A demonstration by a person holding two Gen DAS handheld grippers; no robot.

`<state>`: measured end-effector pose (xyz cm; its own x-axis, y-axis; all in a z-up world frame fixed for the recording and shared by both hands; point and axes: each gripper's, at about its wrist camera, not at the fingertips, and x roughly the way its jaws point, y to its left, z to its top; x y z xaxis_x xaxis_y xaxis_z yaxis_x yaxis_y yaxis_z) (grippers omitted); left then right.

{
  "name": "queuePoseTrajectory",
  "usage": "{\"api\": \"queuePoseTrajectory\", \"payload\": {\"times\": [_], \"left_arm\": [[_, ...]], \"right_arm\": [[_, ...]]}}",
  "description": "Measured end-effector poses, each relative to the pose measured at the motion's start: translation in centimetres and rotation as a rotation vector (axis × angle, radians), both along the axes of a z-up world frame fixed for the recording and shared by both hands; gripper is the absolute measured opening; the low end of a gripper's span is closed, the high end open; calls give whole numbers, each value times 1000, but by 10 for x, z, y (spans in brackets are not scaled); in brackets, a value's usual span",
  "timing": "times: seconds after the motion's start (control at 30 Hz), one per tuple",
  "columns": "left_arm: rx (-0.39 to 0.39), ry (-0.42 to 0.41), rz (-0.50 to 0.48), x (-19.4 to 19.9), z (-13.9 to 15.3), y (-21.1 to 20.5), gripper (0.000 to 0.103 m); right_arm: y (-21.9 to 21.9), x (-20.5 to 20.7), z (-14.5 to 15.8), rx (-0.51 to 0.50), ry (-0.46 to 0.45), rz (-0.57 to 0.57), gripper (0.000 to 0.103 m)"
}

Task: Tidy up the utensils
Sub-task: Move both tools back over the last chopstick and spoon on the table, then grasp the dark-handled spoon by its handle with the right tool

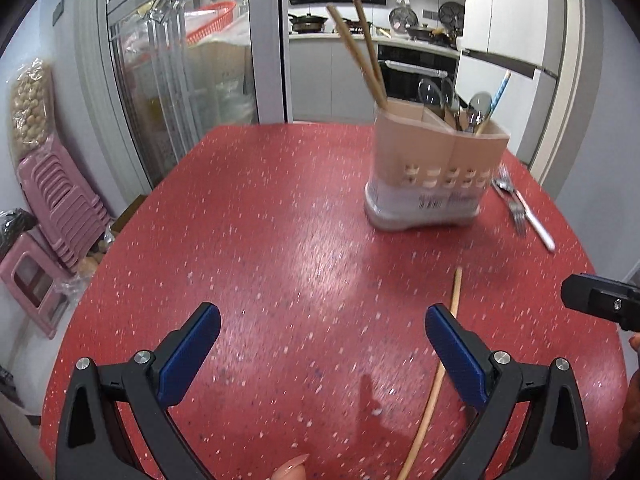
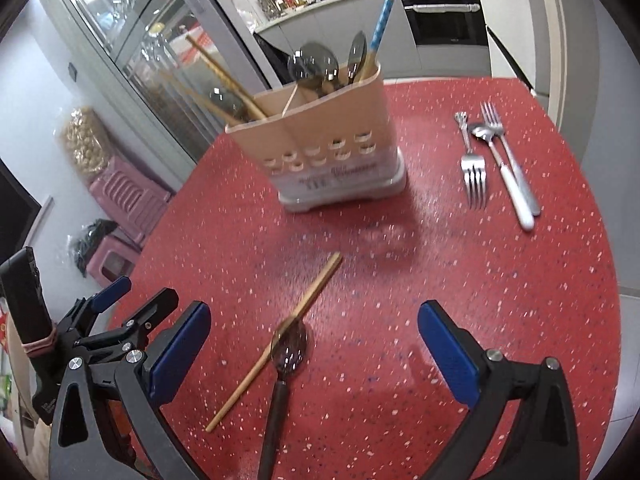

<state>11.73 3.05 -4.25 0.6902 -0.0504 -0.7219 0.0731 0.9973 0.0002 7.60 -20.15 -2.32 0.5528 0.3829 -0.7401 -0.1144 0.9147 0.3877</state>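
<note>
Item: pink utensil caddy (image 2: pixel 320 148), upright on the far half of the red speckled table (image 2: pixel 500 320); its left compartment holds two wooden chopsticks (image 2: pixel 224 80), its right compartment several spoons (image 2: pixel 316 64) and a blue-patterned handle. Item: one loose chopstick (image 2: pixel 276 344), lying flat and diagonal on the near table, well apart from the caddy. Item: dark-handled spoon (image 2: pixel 286 356), bowl resting across the chopstick's middle, handle running toward me. Item: two forks (image 2: pixel 474 172) and a white-handled spoon (image 2: pixel 508 172), lying together right of the caddy, just beside it. My right gripper (image 2: pixel 314 344) stands spread as wide as it goes, empty, blue pads either side of the spoon and chopstick but touching neither. My left gripper (image 1: pixel 322 340) is likewise wide open and holds nothing; the chopstick (image 1: pixel 434 380) passes just inside its right pad. Step in hand, as I judge it: approach to a pick of the near pieces, none yet lifted. Next move calls for lowering onto a single piece, closing across its narrow width, and keeping the crossed pair from dragging each other before carrying it to the matching compartment.
</note>
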Motion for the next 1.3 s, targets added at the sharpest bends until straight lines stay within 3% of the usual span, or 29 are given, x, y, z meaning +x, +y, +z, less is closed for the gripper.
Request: {"api": "queuePoseTrajectory", "payload": {"times": [0.3,0.5,0.67,0.9,1.0,1.17,1.23,1.3], "left_arm": [[3,63,4,-6,-25,15,103],[46,93,39,-6,-41,26,103],[18,122,52,-3,-49,37,103],[14,130,23,1,-50,39,103],[9,135,11,3,-50,38,103],[3,145,-28,6,-50,28,103],[-1,153,-44,8,-51,24,103],[-6,159,-63,9,-50,18,103]], "right_arm": [[24,-7,-24,-67,80,34,103],[43,-13,-44,-136,149,65,103],[60,-12,-56,-205,179,83,100],[79,-6,-69,-281,211,97,79],[88,-6,-70,-349,196,109,74],[93,-7,-71,-428,169,119,57],[90,-8,-69,-432,164,112,42],[85,-8,-68,-426,164,99,34]]}}
